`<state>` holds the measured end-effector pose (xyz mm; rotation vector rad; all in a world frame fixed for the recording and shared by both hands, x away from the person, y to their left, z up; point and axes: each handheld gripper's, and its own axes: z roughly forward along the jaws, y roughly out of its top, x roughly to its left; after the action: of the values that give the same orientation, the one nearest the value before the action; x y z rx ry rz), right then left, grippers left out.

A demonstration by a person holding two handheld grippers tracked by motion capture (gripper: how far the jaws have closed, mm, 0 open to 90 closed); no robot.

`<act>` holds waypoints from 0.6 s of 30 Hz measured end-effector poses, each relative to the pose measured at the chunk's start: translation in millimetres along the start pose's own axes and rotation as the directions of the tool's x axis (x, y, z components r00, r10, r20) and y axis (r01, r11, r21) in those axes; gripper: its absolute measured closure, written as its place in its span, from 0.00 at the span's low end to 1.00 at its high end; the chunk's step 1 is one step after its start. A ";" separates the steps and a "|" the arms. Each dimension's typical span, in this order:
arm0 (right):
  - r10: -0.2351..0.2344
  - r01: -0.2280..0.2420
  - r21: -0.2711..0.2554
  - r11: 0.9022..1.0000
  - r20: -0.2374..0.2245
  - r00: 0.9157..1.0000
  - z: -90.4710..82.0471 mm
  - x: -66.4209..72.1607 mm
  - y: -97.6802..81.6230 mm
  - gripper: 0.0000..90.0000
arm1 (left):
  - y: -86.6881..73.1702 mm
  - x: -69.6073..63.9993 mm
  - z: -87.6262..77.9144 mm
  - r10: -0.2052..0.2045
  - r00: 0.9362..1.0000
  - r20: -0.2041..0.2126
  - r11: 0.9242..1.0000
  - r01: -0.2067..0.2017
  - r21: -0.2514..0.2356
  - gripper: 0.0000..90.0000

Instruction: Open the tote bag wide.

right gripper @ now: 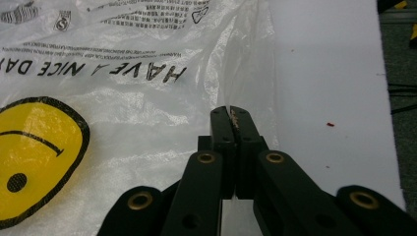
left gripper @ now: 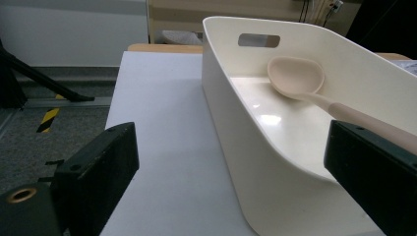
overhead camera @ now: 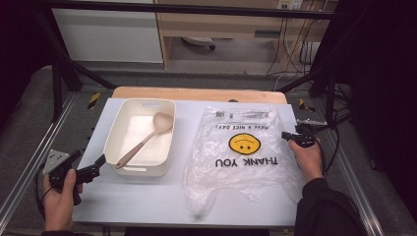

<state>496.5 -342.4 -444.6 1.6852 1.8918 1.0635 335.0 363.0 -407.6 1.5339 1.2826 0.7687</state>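
A cream plastic bin point(overhead camera: 114, 132) stands on the left of the white table, with a beige spoon point(overhead camera: 147, 140) lying slantwise inside it. My left gripper point(overhead camera: 96, 168) is open at the bin's near left corner; in the left gripper view its jaws stand wide apart on either side of the bin wall point(left gripper: 246, 162), and the spoon's bowl point(left gripper: 297, 76) rests against the far wall. A clear plastic bag point(overhead camera: 241, 162) with a yellow smiley and "THANK YOU" lies flat on the right. My right gripper point(overhead camera: 290, 136) is shut on the bag's right edge, where the film point(right gripper: 123, 113) ridges up at the right gripper's tips point(right gripper: 231, 110).
The white table top point(overhead camera: 147, 201) has bare room in front of the bin and the bag. A wooden board edge point(overhead camera: 196, 93) runs along the back. Metal frame rails point(overhead camera: 29, 162) and cables flank the table on both sides.
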 end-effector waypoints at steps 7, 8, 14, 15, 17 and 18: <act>0.075 -0.072 -0.041 0.997 0.079 0.994 2.7 -10.9 2.3 1.00 | -0.3 -0.7 0.8 0.006 1.000 0.001 1.000 -0.006 0.008 0.07; 0.087 -0.083 -0.045 0.996 0.094 0.992 2.6 -12.1 2.3 1.00 | -0.4 -0.8 0.9 0.006 1.000 0.002 1.000 -0.006 0.010 0.07; 0.112 -0.108 -0.039 0.993 0.131 0.985 0.6 -13.2 0.3 1.00 | -0.4 -0.5 1.1 0.002 1.000 0.001 1.000 -0.002 0.008 0.07; 0.107 -0.103 -0.039 0.994 0.121 0.987 -0.7 -12.2 0.5 0.95 | -0.4 -0.5 1.1 0.002 1.000 0.001 1.000 -0.002 0.008 0.07; 0.097 -0.093 -0.045 0.995 0.099 0.990 -4.9 -9.9 2.3 0.78 | -0.2 -0.5 0.8 0.004 1.000 -0.002 1.000 -0.004 0.005 0.07; 0.080 -0.076 -0.044 0.996 0.102 0.992 -8.3 -8.4 3.7 0.69 | -0.1 -0.5 0.7 0.004 1.000 -0.002 1.000 -0.004 0.005 0.07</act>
<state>494.6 -352.7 -438.2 1.7689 1.7424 1.0159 335.4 362.3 -407.9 1.5408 1.2838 0.7704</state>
